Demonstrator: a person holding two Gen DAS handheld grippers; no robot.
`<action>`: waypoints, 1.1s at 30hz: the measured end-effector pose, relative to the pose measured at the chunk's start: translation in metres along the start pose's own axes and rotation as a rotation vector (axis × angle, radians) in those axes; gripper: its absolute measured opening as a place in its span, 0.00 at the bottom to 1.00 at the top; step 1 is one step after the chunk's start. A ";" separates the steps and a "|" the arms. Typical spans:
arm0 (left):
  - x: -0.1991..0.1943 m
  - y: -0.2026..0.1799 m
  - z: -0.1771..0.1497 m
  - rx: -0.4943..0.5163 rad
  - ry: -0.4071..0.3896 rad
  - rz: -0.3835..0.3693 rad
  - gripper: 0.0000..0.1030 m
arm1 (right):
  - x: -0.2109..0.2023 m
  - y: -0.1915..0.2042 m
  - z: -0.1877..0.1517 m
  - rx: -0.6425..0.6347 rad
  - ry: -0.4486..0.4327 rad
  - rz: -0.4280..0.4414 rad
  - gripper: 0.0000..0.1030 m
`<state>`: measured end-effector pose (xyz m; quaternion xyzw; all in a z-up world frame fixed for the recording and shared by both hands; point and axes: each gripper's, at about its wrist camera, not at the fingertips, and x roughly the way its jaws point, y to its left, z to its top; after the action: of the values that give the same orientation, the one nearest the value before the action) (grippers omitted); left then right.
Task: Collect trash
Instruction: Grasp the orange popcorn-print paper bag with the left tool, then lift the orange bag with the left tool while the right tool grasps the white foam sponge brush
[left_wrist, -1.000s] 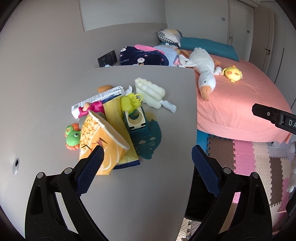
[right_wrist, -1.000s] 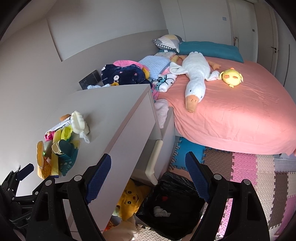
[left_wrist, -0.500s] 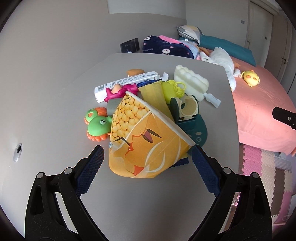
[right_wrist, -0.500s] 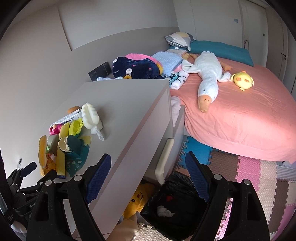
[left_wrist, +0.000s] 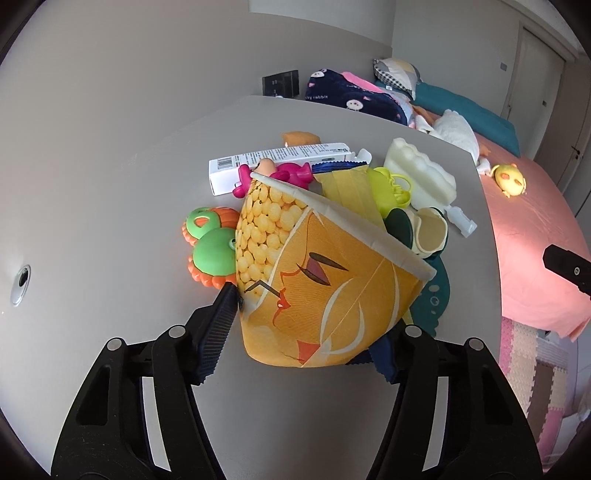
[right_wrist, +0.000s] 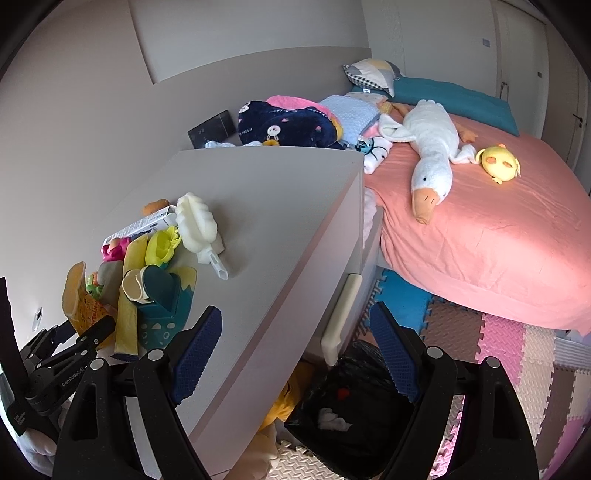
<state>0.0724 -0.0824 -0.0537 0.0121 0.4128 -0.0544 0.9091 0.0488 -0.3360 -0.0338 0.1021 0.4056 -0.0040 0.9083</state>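
The crushed orange paper cup printed with corn kernels and a cartoon face (left_wrist: 325, 280), a second ago only at the lower left of the left wrist view, is now framed in the lower centre between the fingers of the left tool (left_wrist: 306, 332), which has been brought down and forward over the grey surface (left_wrist: 110, 192). Its jaws, wide a moment earlier, are closing; the left pad is seen touching the cup's side, while the right pad is hidden behind the cup, so a firm clamp cannot yet be confirmed. The cup lies atop a heap of toys, a green and orange toy (left_wrist: 210, 254) just beside it. The right tool (right_wrist: 295, 354) is held spread and empty above the black trash bag (right_wrist: 354, 413) on the floor, lower centre. A pickup appears imminent, the bag being its likely destination.
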 end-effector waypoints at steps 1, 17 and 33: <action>0.000 0.003 0.000 -0.011 -0.002 -0.008 0.49 | 0.001 0.002 0.000 -0.003 0.002 0.003 0.80; -0.027 0.041 0.020 -0.092 -0.152 -0.025 0.07 | 0.035 0.031 0.017 -0.053 0.025 0.032 0.80; -0.015 0.069 0.049 -0.114 -0.163 0.003 0.07 | 0.078 0.062 0.054 -0.109 0.034 0.057 0.80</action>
<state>0.1068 -0.0155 -0.0116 -0.0434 0.3400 -0.0304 0.9389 0.1464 -0.2801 -0.0447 0.0641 0.4175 0.0458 0.9052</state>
